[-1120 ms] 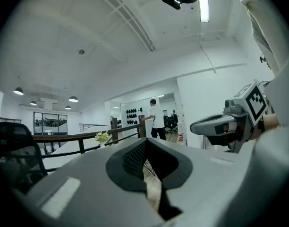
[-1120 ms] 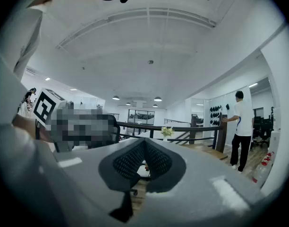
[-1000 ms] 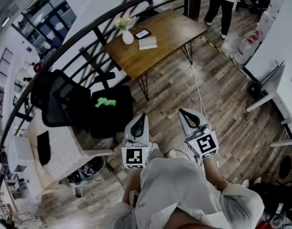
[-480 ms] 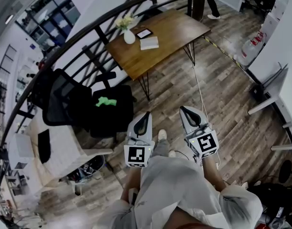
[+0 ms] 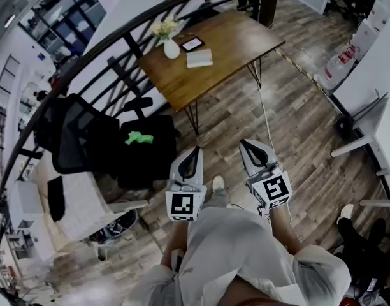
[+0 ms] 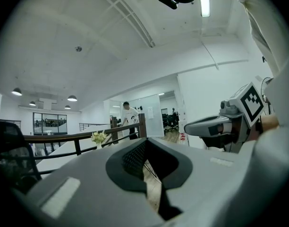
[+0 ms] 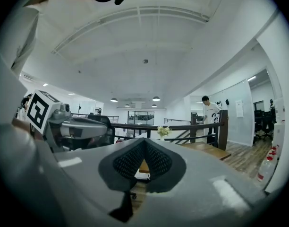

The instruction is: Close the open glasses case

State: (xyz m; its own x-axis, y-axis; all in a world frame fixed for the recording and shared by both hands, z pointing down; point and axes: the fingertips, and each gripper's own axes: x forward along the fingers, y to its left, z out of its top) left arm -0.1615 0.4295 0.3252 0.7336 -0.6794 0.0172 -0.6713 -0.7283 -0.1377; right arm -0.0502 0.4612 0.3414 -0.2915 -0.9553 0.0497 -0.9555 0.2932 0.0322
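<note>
The person's pale shirt (image 5: 246, 247) is filling the bottom of the head view, and both grippers are being held out at waist height above the brown plank floor (image 5: 297, 126), far from any object. The left gripper (image 5: 192, 153) is keeping its jaws pressed together on nothing, and the right gripper (image 5: 247, 148) is doing likewise. A pale shoe (image 5: 218, 182) is showing between them. To the left, a black mesh office chair (image 5: 74, 136) and a black block carrying a green scrap (image 5: 139, 137) are standing in the way. A thin white cable (image 5: 265, 116) is running over the boards towards a brown wooden table with black hairpin legs (image 5: 233, 40). On it a white vase of pale flowers (image 5: 171, 48), a dark-rimmed flat thing (image 5: 190, 44) and a white flat rectangle (image 5: 198, 57) are lying close together. Which of these last two is the glasses case, I cannot tell. A dark curved railing (image 5: 118, 40) is sweeping behind the table. Since a second ago the walker beyond the table has left the head view, while another pale shoe (image 5: 345, 212) has come in at lower right.
</note>
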